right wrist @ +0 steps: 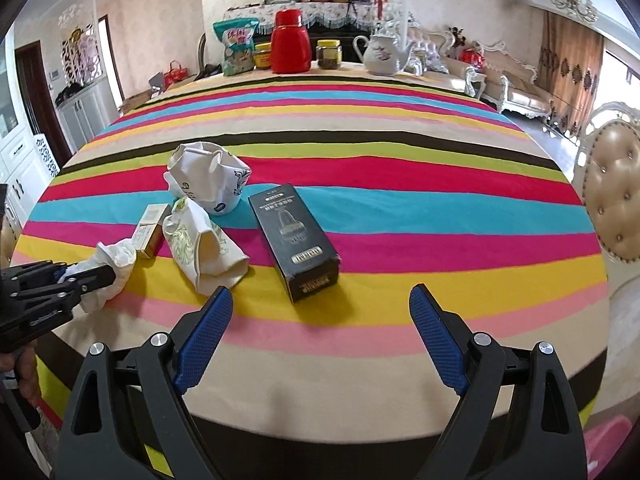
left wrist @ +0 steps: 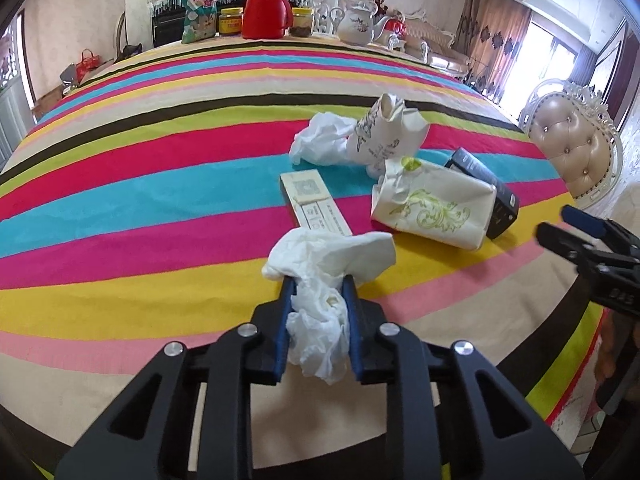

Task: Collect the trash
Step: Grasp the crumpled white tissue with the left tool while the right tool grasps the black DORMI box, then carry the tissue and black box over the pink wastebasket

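Striped cloth (left wrist: 140, 184), in bands of pink, blue, yellow, green and beige, covers the round table. Left gripper (left wrist: 318, 284) pinches a crumpled white tissue (left wrist: 332, 252) between its blue pads, jaws nearly together; the paper bulges out ahead of the fingertips and hangs behind them. Tissue sits at the near side of the table, low over the yellow and pink bands.

Left wrist view only: a second crumpled white tissue (left wrist: 320, 140) lying farther back on the blue band, against a crushed paper cup (left wrist: 384, 132). This tissue is barely visible from the right wrist. Same view shows the flat long face of a pale slim box (left wrist: 316, 208), its near end just behind the held tissue.

Right wrist view only: the top face of the black carton (right wrist: 296, 240), printed with a product drawing, lying flat across blue, pink and yellow bands. In the left view it is mostly hidden behind a crushed cup with green scrollwork (left wrist: 432, 208). Right gripper (right wrist: 322, 300) hovers with jaws wide apart, nothing between them, carton just ahead of the gap. The left gripper appears at the left edge, tissue clamped, with part of a hand below it.

Both views: red thermos (left wrist: 266, 8), snack bag (left wrist: 202, 10), two jars and a white teapot (left wrist: 358, 24) along the far edge, well apart from the trash. Padded chair (left wrist: 572, 148) stands at the right of the table.
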A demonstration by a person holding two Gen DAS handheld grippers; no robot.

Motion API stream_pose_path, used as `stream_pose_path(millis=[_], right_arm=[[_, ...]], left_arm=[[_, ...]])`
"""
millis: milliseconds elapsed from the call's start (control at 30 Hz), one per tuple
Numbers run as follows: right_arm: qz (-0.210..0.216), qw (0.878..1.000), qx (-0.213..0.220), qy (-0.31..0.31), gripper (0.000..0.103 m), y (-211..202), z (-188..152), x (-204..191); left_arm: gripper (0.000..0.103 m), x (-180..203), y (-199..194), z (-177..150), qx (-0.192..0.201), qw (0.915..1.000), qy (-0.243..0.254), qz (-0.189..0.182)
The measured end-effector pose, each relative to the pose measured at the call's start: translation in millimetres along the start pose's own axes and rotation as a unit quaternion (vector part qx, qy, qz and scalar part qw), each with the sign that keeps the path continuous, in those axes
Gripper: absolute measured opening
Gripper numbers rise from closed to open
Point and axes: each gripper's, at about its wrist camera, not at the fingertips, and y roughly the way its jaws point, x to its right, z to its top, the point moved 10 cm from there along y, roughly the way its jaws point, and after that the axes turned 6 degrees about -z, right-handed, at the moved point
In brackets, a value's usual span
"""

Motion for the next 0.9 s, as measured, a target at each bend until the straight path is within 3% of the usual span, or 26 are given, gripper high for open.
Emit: stream_pose_path(millis=[200,400,567,700,900], right_arm=[[-0.006,1.000,-0.018,-0.018,0.084,28,9,-10],[-0.007,0.999,-0.036,-0.026,0.073,49,17,-15],[-0.002,0.999,-0.046,-0.029,0.072,63,23,-17],[0.007,0.998,-0.057,-0.035,0.050,69,22,-22],[0.017,0.998,-0.056,-0.033,0.039,63,19,-25]], left_arm=[[0.023,4,-3,10,0.016,0.9998,-0.001,-0.011],[0.023,6,-9,20,0.031,0.9994,-0.003,-0.018],[0.023,5,-11,23,0.036,0.9992,-0.006,-0.019],[0.023,4,-12,23,0.040,0.9990,-0.011,-0.018],[0.023,7,-14,23,0.043,0.9988,-0.010,-0.018]])
